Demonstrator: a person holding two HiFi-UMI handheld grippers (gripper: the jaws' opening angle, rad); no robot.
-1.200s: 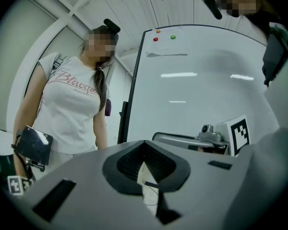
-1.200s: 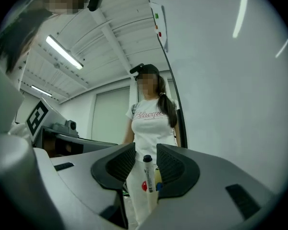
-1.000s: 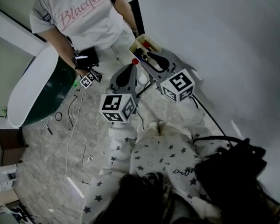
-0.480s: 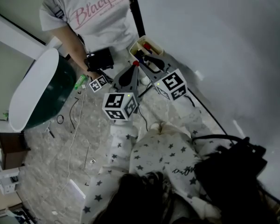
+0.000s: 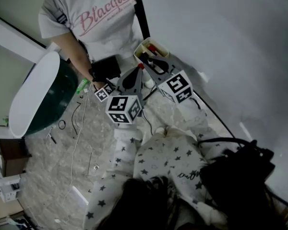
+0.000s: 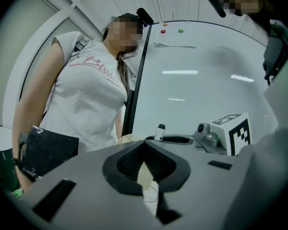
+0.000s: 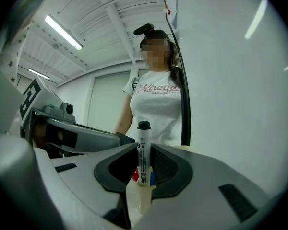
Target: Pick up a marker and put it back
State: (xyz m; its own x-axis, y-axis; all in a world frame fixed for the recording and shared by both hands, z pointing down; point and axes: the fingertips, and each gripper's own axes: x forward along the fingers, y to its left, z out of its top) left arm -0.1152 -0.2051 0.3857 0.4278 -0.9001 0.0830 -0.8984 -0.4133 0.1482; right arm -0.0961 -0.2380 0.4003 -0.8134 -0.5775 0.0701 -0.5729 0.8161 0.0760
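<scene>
Office or lab room: wall whiteboard [image 6: 206,80]; ceiling strip lights [image 7: 63,32]

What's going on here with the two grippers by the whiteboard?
A person works two handheld grippers at a whiteboard. The right gripper has just been closing its jaws on an upright black-capped marker at the cream holder, and now grips it. The left gripper hovers alongside, jaws together, empty. Another person in a white T-shirt stands by.

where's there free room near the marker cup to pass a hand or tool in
Free: in front of the bare whiteboard right of the cup, and the floor beyond the loose cables. Crowded: at the cup, where the right tool, jaws just closing on a marker, meets the left tool and the bystander's hand.
</scene>
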